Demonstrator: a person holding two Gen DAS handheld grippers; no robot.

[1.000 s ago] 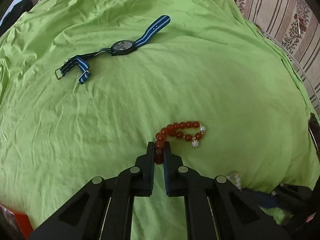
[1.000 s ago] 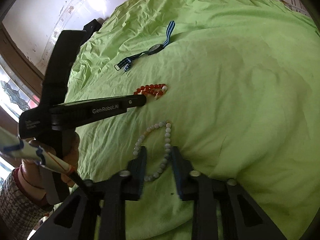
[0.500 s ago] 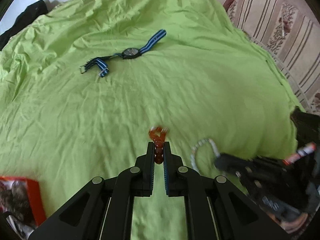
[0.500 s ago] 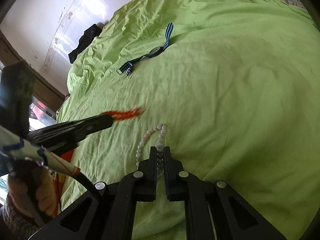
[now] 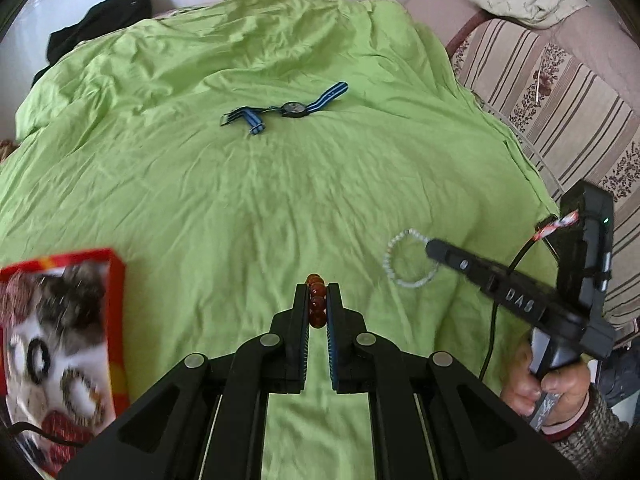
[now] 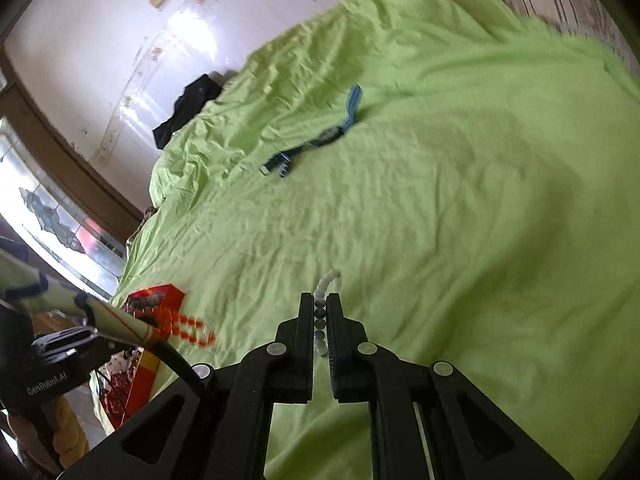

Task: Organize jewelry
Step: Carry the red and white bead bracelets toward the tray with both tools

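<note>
My left gripper (image 5: 318, 294) is shut on a red bead bracelet (image 5: 316, 304), lifted above the green bedsheet (image 5: 280, 200); it dangles blurred in the right wrist view (image 6: 188, 326). My right gripper (image 6: 320, 304) is shut on a white bead bracelet (image 6: 326, 284), which hangs as a loop from it in the left wrist view (image 5: 404, 258). A watch with a blue striped strap (image 5: 290, 109) lies flat on the sheet further off, and also shows in the right wrist view (image 6: 320, 138).
A red box with pictures on it (image 5: 60, 328) lies at the bed's near left edge, also in the right wrist view (image 6: 152, 300). A dark garment (image 5: 96, 24) lies at the far corner. A striped sofa (image 5: 560, 92) borders the right side.
Both grippers have lifted and pulled back from the sheet with their bracelets. The right gripper closed on the white bracelet. The red box has come into view at the left.
</note>
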